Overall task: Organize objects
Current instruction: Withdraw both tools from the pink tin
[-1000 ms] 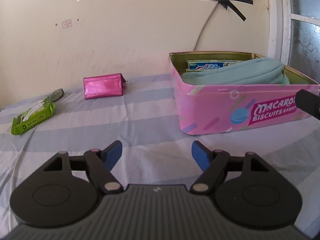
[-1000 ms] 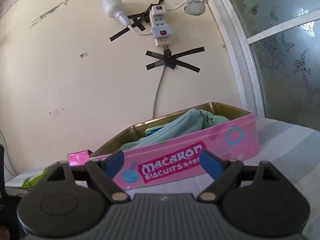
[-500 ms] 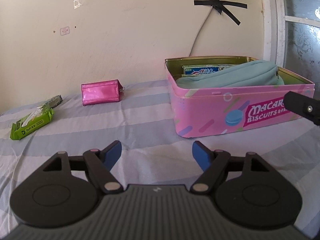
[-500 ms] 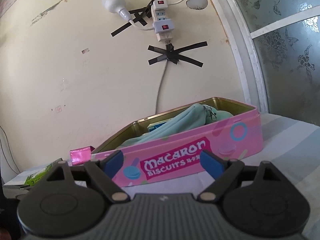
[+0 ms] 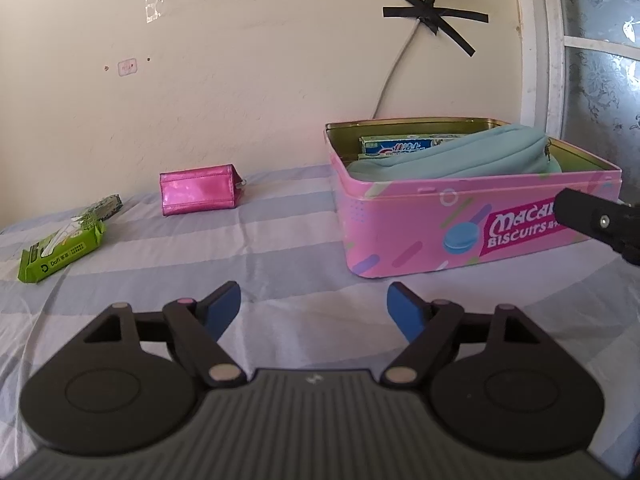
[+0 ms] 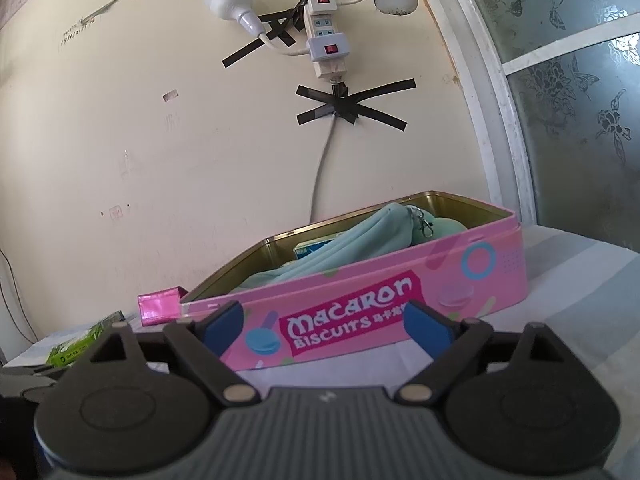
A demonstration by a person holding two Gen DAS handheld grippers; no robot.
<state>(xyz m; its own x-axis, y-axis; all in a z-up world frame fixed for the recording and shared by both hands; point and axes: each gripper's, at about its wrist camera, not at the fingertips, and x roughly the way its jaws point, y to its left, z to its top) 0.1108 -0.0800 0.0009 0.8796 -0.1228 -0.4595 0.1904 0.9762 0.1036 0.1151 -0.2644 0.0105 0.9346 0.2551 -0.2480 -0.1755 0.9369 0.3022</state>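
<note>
Left tool point(image 5: 314, 304) and right tool point(image 6: 324, 322): both wide open, nothing held, low over striped cloth surface point(image 5: 280, 240). Landmark = pink metal tin point(image 5: 460, 216), rectangular, lid off, gold inside, long axis left-right along the wall. In it: soft mint fabric pouch point(image 5: 460, 156) lying lengthwise, boxed toothpaste point(image 5: 400, 146) behind. Left of tin, apart: shiny magenta pouch point(image 5: 198, 194). Further left: green crinkly wipes pack point(image 5: 62, 248), angled twd wall.

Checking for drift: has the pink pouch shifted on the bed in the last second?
No. The pink pouch keeps its spacing from the macaron tin; only the camera moved.
</note>
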